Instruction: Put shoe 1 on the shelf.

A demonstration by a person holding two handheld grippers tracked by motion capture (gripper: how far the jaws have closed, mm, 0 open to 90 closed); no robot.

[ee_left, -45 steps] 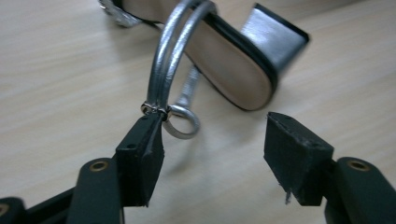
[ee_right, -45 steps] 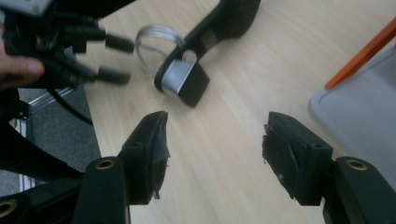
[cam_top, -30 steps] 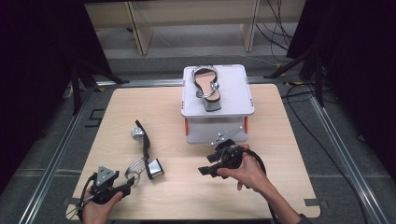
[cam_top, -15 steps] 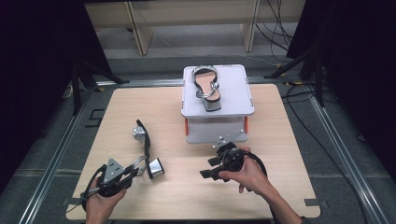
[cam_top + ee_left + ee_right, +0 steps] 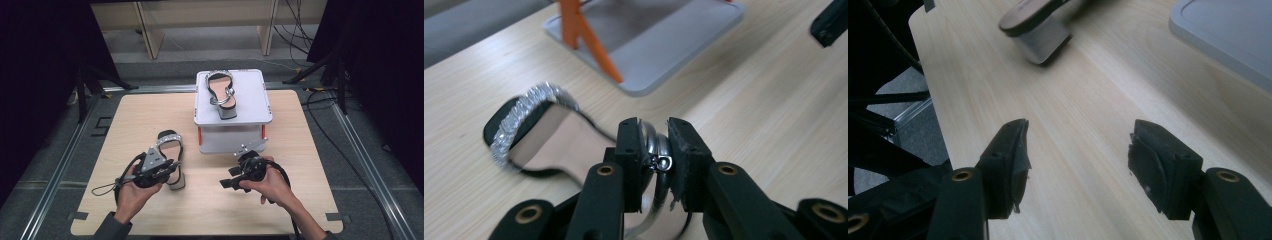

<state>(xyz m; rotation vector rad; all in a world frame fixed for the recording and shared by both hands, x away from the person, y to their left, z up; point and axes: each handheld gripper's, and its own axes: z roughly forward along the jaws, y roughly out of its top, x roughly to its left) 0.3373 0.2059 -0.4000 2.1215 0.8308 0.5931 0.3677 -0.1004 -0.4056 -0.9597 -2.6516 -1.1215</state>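
Observation:
A black sandal (image 5: 170, 145) with a glittery silver toe band and a grey block heel stands upright on the wooden table (image 5: 300, 165), left of centre. My left gripper (image 5: 171, 167) is shut on its silver ankle strap (image 5: 657, 154), with the small buckle pinched between the jaws. The toe band (image 5: 521, 116) lies ahead and to the left. A matching sandal (image 5: 221, 93) rests on top of the white raised platform (image 5: 252, 100). My right gripper (image 5: 228, 183) hovers open and empty in front of the platform, jaws wide (image 5: 1077, 162), pointing toward the first sandal's heel (image 5: 1040, 27).
The platform stands on orange legs (image 5: 589, 40) over a grey base plate (image 5: 674, 45) at the table's far middle. Dark stands and cables surround the table. Bare tabletop lies to the right of the right hand and along the near edge.
My left gripper moved up and right from the near left corner and shut on the sandal's strap. The sandal went from lying on its side to upright. The right gripper barely moved.

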